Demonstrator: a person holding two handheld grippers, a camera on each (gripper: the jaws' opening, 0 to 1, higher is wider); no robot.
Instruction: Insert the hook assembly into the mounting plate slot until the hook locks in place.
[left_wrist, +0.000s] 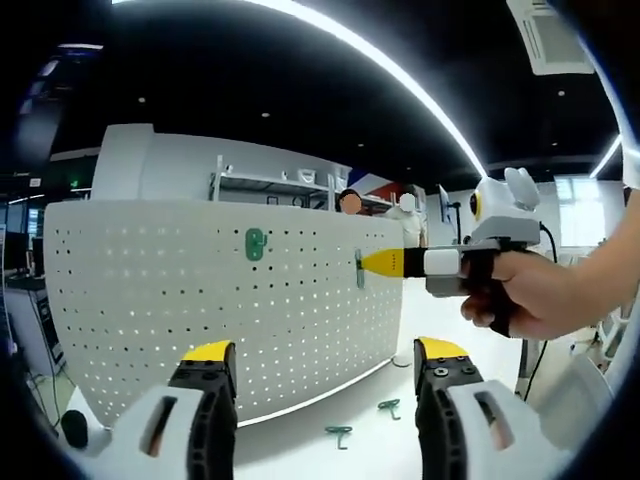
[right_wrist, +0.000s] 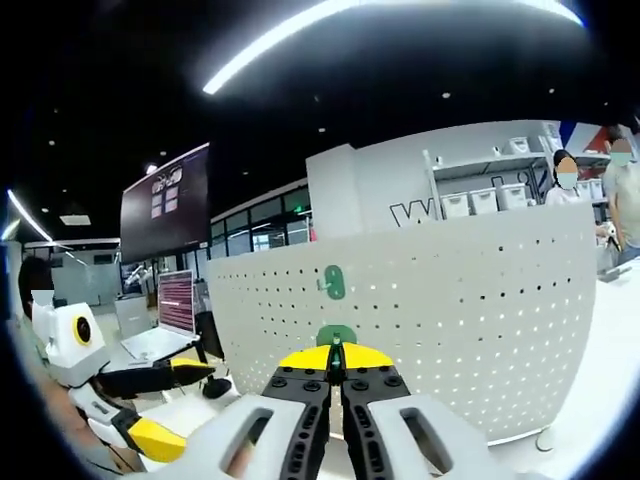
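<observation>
The white pegboard mounting plate (left_wrist: 150, 300) stands upright on the table. One green hook (left_wrist: 255, 244) hangs on it at upper centre. My right gripper (left_wrist: 378, 262), held by a hand, comes in from the right and presses a second green hook (left_wrist: 359, 268) against the board. In the right gripper view, my right gripper (right_wrist: 336, 352) is shut on that green hook (right_wrist: 336, 335), just below the mounted hook (right_wrist: 334, 282) on the pegboard (right_wrist: 480, 310). My left gripper (left_wrist: 325, 360) is open and empty, some way in front of the board. It also appears low at the left as the left gripper (right_wrist: 160, 420).
Two loose green hooks (left_wrist: 339, 434) (left_wrist: 389, 406) lie on the white table in front of the board. A laptop (right_wrist: 165, 320) and a large dark screen (right_wrist: 165, 205) stand at the left of the board. People stand behind the board near shelves (left_wrist: 270, 185).
</observation>
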